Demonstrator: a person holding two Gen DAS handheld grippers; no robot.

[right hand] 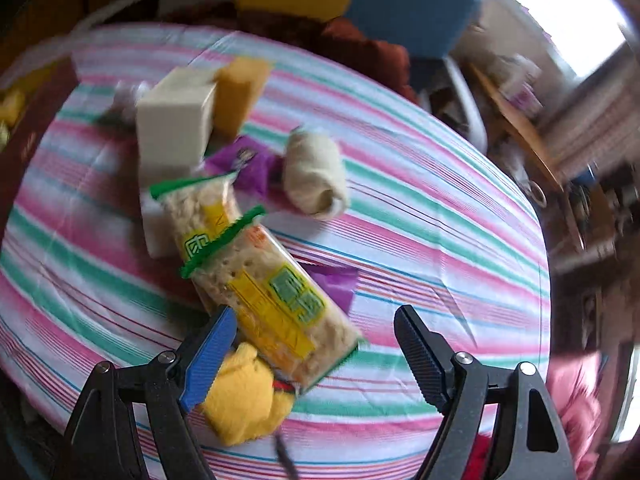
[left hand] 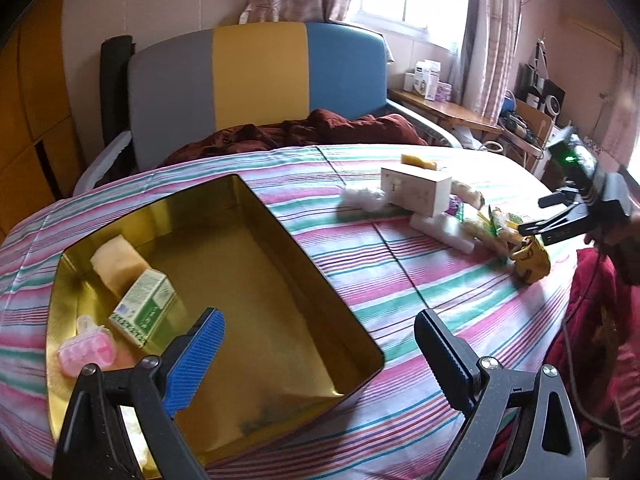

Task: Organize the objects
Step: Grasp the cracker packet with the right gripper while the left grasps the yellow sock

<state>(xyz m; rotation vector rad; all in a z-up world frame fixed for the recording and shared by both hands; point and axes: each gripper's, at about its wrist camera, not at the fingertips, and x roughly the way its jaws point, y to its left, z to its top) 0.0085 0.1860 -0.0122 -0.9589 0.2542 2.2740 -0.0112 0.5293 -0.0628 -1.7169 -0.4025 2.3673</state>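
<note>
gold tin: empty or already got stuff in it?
Partly filled. The gold tin holds a sponge, green box and pink case along one side; the rest of its floor is bare.

The cracker packets (right hand: 280, 300) bear green characters, seemingly Chinese, too blurred to read.

A round table under a pink-and-green striped cloth (left hand: 400, 280) carries a gold tin box (left hand: 248, 264) on one side. Well apart from the tin lies a cluster — white carton (left hand: 416, 190), cracker packets (right hand: 276, 296), rolled beige cloth (right hand: 316, 176), yellow plush (right hand: 248, 404) — all touching.
</note>
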